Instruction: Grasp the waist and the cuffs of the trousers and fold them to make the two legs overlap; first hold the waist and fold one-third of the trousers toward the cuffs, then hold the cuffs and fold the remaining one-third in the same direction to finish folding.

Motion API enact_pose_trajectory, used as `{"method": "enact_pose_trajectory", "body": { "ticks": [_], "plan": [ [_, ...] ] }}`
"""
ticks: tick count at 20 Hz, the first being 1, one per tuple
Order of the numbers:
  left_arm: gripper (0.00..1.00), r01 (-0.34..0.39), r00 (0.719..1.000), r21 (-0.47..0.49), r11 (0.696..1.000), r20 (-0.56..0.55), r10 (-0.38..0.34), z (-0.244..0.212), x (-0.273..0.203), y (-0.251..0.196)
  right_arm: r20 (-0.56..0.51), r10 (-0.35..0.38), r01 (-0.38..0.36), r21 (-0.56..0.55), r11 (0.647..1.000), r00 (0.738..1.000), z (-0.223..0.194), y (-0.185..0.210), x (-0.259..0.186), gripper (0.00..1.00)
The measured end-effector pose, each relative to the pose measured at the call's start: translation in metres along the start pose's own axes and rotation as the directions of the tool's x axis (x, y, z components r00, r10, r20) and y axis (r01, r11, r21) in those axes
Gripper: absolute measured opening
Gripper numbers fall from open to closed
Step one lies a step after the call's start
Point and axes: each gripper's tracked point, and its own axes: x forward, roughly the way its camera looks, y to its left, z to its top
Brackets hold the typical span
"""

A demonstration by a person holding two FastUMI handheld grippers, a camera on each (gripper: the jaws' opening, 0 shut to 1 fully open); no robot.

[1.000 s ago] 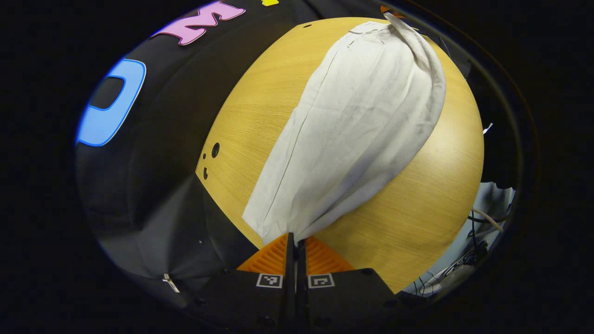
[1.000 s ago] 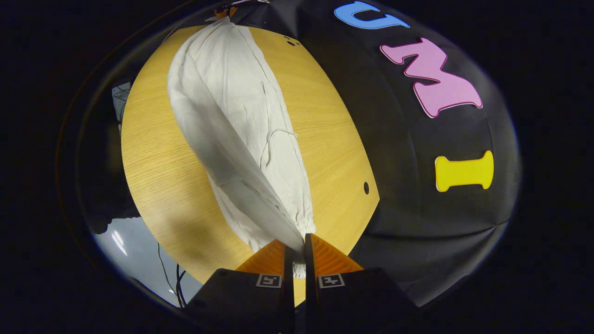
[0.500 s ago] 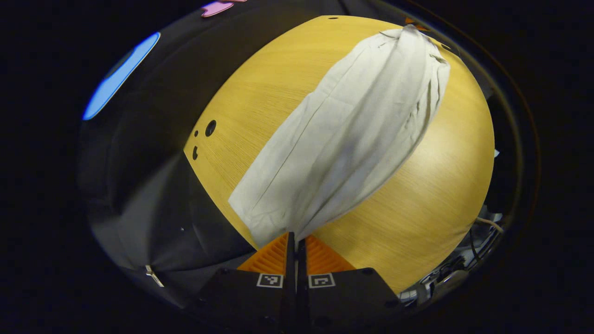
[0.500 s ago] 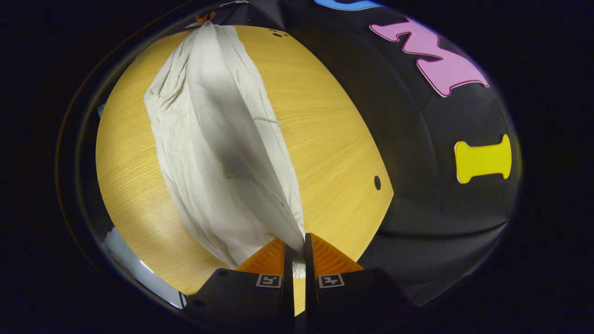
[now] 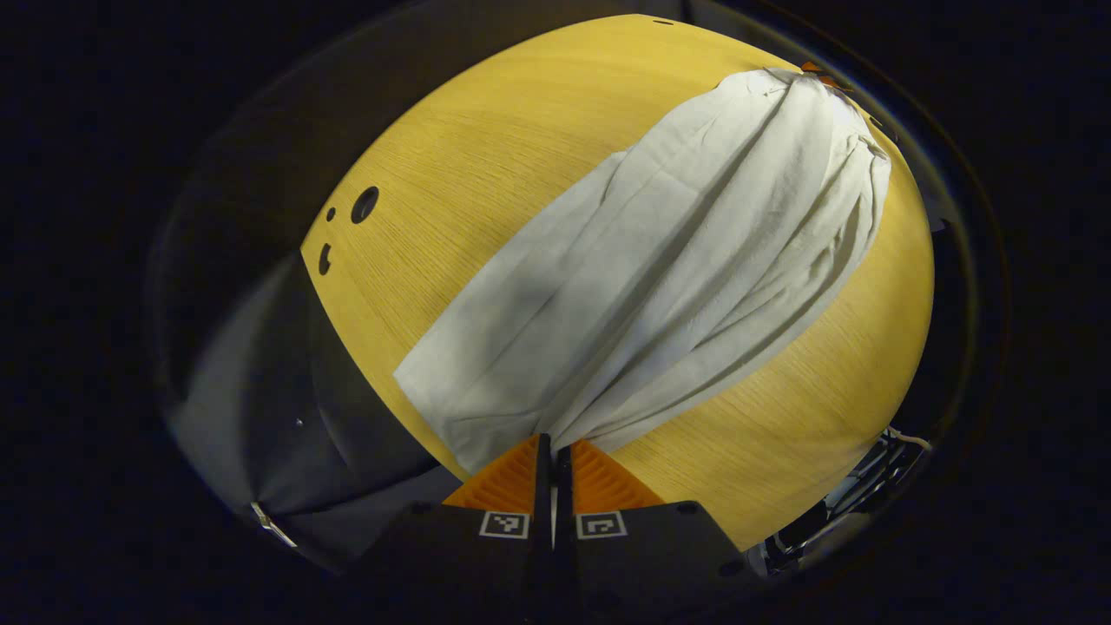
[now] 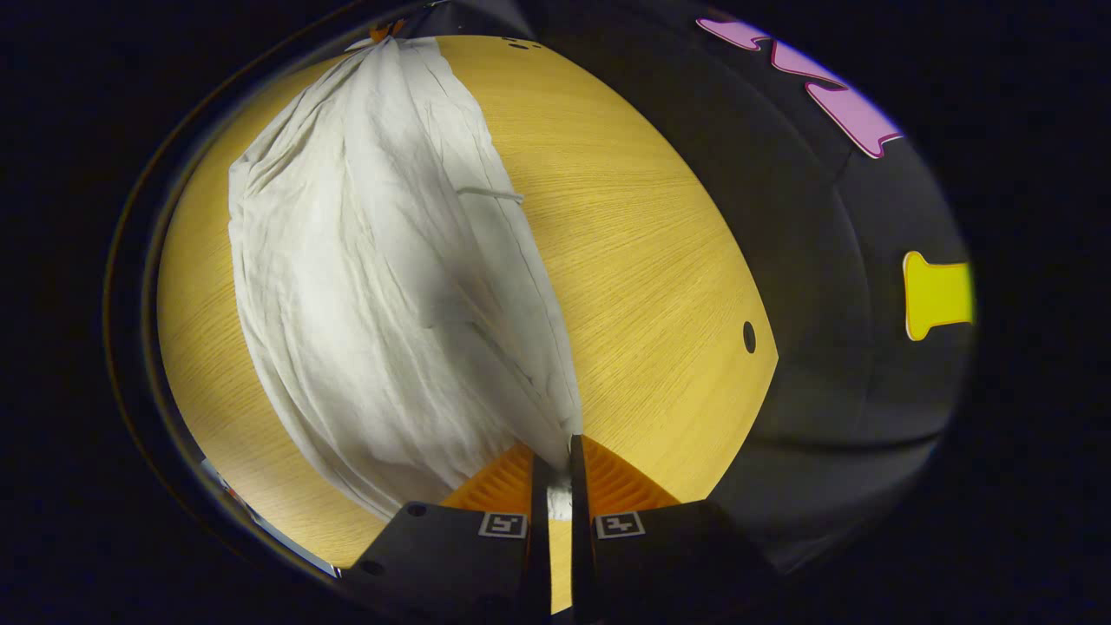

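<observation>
Both the left gripper (image 5: 553, 451) and the right gripper (image 6: 555, 451) are clamped on opposite ends of the pale trousers (image 5: 660, 260), which stretch between them, draped in long creases over the round wooden table (image 5: 486, 148).

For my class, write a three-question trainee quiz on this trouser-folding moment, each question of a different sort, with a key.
1. True or false: the left gripper is open and clear of the trousers.
2. Multiple choice: the trousers lie on A) a dark carpet, B) a wooden table, C) a metal tray.
3. Fill in: in the right gripper view, the right gripper pinches an end of the ____.

Key: 1 false, its fingers are closed on an end of the cloth; 2 B; 3 trousers.
</observation>
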Motion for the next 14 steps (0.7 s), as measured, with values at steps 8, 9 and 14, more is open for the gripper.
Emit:
{"method": "enact_pose_trajectory", "body": {
  "ticks": [8,9,14],
  "plan": [
    [0.06,-0.034,0.998,0.128,0.991,-0.042,0.040,0.011,0.022,0.012,-0.014,-0.004,0.004,-0.004,1.000,1.000,-0.002,0.002,0.011,0.14],
    [0.11,-0.036,0.998,0.137,0.990,-0.044,0.042,0.011,0.022,0.014,-0.016,-0.008,0.008,0.007,1.000,1.000,-0.001,0.002,0.011,0.17],
    [0.37,-0.086,0.995,0.154,0.984,-0.039,0.093,0.013,0.021,0.026,-0.023,-0.038,0.041,0.099,0.994,0.999,-0.004,-0.010,0.011,0.38]
  ]
}}
